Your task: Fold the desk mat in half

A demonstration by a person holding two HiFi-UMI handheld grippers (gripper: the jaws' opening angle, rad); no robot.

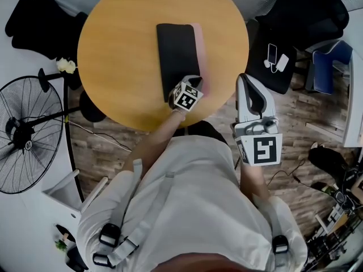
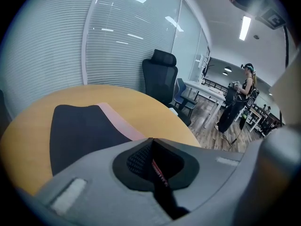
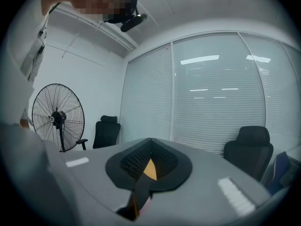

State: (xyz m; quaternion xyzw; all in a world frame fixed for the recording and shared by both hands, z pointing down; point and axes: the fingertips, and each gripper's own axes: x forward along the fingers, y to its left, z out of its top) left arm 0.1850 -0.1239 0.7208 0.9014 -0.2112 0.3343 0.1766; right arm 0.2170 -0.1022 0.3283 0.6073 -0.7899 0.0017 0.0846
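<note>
A rectangular desk mat (image 1: 176, 52), black on top with a narrow pink strip along its right long edge, lies on the round, orange-brown wooden desk (image 1: 119, 55). It sits right of the desk's middle, its long sides running away from the person and its near short end towards the desk's near rim.

The left tool (image 1: 190, 84), grey with a marker cube on its back, is angled down over the mat's near right corner. In the left gripper view its jaws stand together with nothing caught between the black ribbed pads, and the black surface and pink band stretch ahead of them. The cube hides the tips from above, so whether they rest on the mat is not certain.

The right tool (image 1: 247, 84) is held off the desk, just outside its right rim and beside the person's white-shirted chest, pointing roughly level. In the right gripper view its jaws meet at the tips, empty, with a sliver of orange desk showing through the gap behind them.

A black standing fan (image 1: 25, 135) is on the wood-plank floor to the left. A black office chair (image 1: 39, 24) stands beyond the fan, and another black seat (image 1: 272, 67) right of the desk carries a phone (image 1: 271, 53). In the left gripper view a second person (image 2: 242, 98) stands far off among white desks.
</note>
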